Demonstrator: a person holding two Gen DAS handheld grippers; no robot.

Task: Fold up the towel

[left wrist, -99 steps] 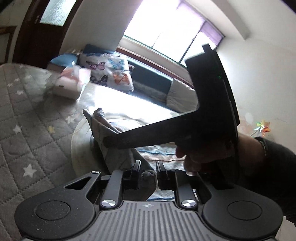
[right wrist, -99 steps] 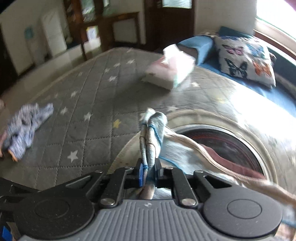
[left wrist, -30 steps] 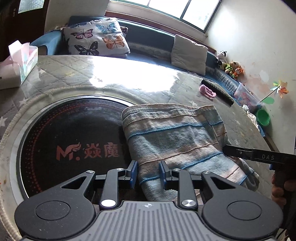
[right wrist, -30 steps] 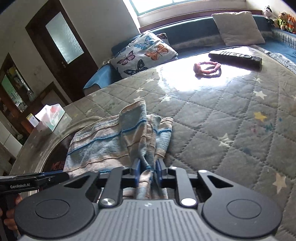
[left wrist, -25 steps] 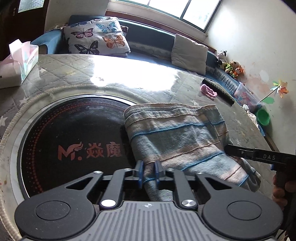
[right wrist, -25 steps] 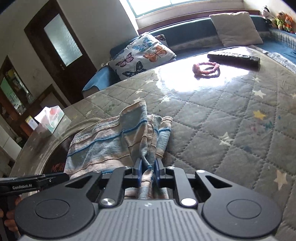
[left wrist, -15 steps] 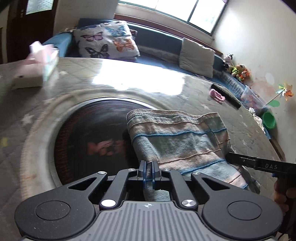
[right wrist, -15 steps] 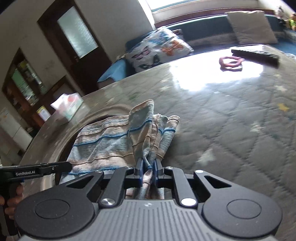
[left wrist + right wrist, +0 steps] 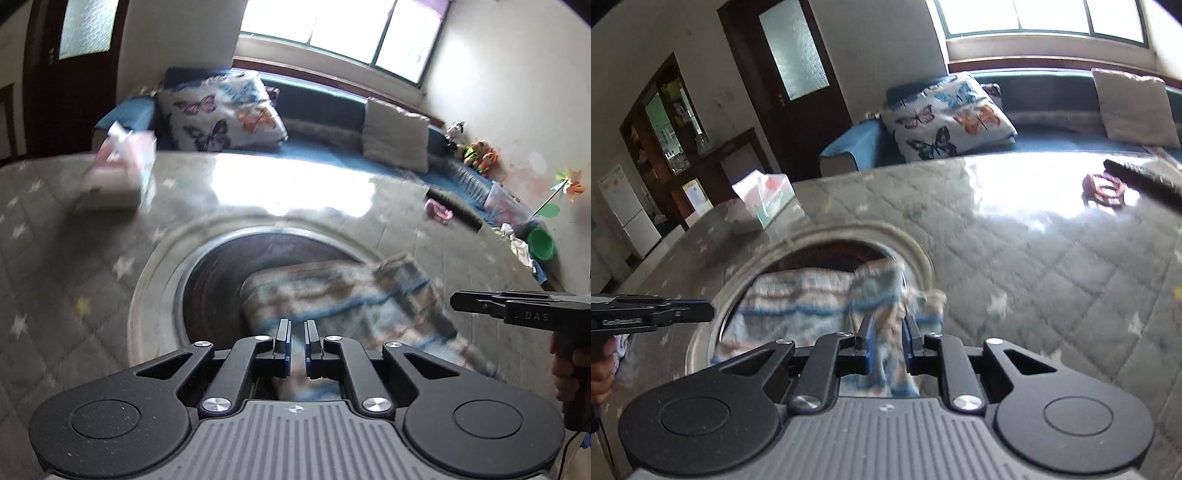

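The striped blue and beige towel (image 9: 351, 295) lies partly over a dark round disc (image 9: 214, 280) set in the table, blurred by motion. My left gripper (image 9: 297, 332) pinches the towel's near edge, and its jaws are opening slightly with fabric still between them. In the right wrist view a bunched fold of the towel (image 9: 798, 295) rises between the pads of my right gripper (image 9: 886, 332), whose jaws are also easing open. Each gripper shows in the other's view: the right gripper (image 9: 454, 302) at the right edge, the left gripper (image 9: 709, 314) at the left edge.
The quilted star-patterned table cover (image 9: 1052, 277) surrounds the disc (image 9: 827, 254). A tissue box (image 9: 118, 173) stands at the far left. A pink hair tie (image 9: 1104, 186) and a black remote (image 9: 1141, 177) lie at the far right. A butterfly pillow (image 9: 225, 110) sits on the bench behind.
The left jaws closed on the towel's near edge. Both grippers then rose and drew back with the towel, so the table looks farther off and the view is blurred.
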